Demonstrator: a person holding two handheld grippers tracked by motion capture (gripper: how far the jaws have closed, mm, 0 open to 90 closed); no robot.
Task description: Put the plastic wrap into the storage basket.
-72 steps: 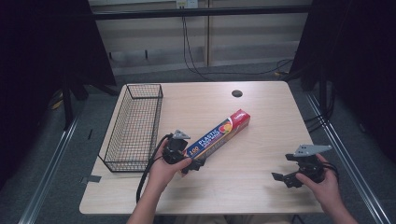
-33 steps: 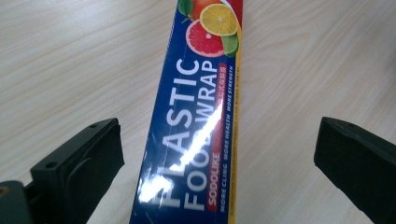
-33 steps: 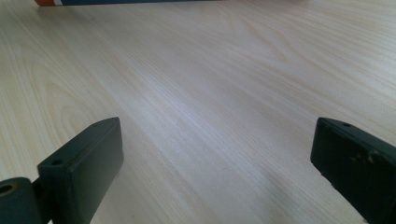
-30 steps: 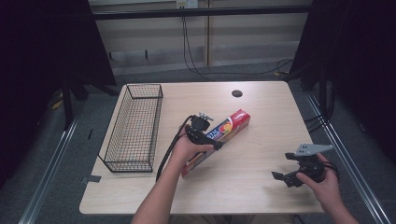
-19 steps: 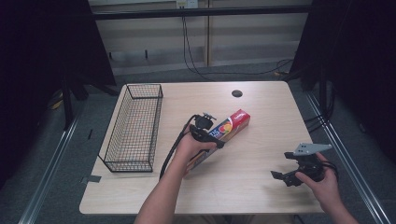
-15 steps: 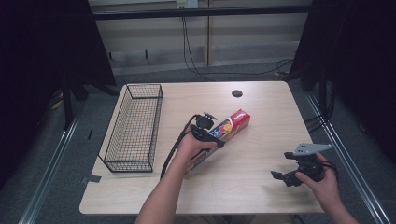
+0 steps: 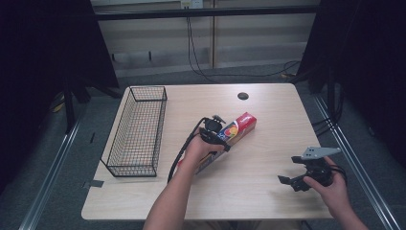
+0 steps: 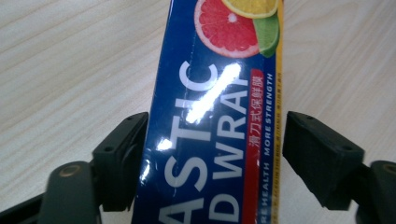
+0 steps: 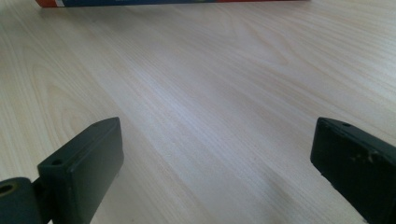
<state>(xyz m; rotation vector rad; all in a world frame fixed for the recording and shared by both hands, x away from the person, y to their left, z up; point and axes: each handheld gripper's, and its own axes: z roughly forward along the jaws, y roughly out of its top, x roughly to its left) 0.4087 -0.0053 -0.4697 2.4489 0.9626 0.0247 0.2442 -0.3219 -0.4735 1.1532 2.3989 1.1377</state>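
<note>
The left claw (image 8: 212, 158) had just been closing around the plastic wrap box (image 7: 225, 139) at mid-frame on the bench (image 7: 268, 191) — one jaw touching, the other barely apart. Lifting remained, perhaps toward the wire basket (image 7: 136, 129). The right claw (image 7: 299, 173) waited spread, lower right.

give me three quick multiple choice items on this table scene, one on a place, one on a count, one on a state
1. Where is the black wire basket?
A. at the table's left side
B. at the table's right side
C. on top of the box

2. How many wire baskets stand on the pale wooden table?
A. one
B. two
C. three

3. How does the right gripper stand?
A. shut on the box
B. open over bare wood
C. shut on the basket

Key: 1 A, the high view shows the basket left of the long blue and red plastic wrap box. 2 A, a single basket is there. 3 B, its jaws stand wide apart with wood grain between them.
</note>
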